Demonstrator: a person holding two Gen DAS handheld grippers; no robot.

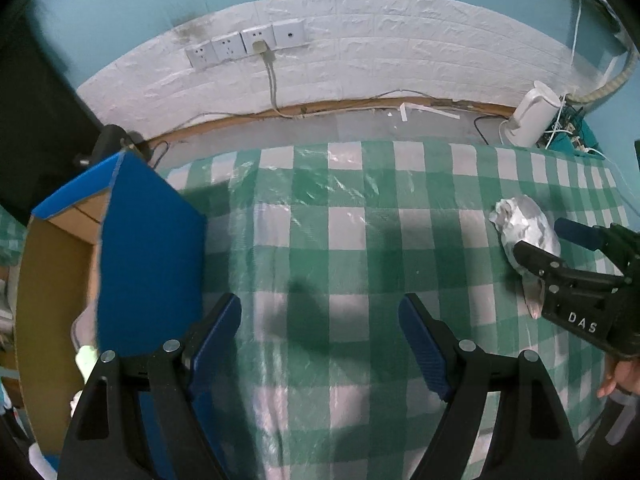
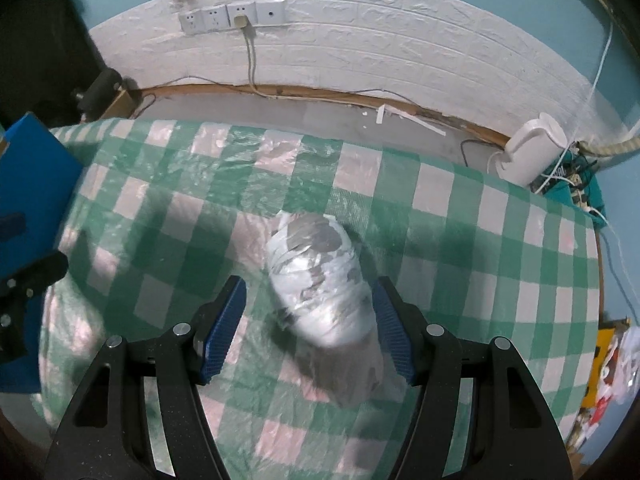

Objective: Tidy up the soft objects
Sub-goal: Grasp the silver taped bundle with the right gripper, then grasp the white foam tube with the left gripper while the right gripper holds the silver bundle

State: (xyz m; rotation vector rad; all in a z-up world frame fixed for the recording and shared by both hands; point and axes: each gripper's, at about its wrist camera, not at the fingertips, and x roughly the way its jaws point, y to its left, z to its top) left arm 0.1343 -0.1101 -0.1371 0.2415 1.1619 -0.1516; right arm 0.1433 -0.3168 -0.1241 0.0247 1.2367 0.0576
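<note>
Right gripper fingers spread wide round the plastic-wrapped soft bundle, frame center, not yet clamped; left gripper spread, empty. Prob light, squashy, slick film: grab mid-body.

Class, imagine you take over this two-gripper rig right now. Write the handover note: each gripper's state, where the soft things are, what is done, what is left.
Left gripper: open, empty, above the checked tablecloth beside the blue box.
Right gripper: open, its fingers on either side of the plastic-wrapped soft bundle, not closed on it.
Bundle lies on the cloth, right of centre, apart from the box.
Done: something pale already shows inside the box; what it is cannot be told.
Left: probably close on the bundle and carry it to the box.
</note>
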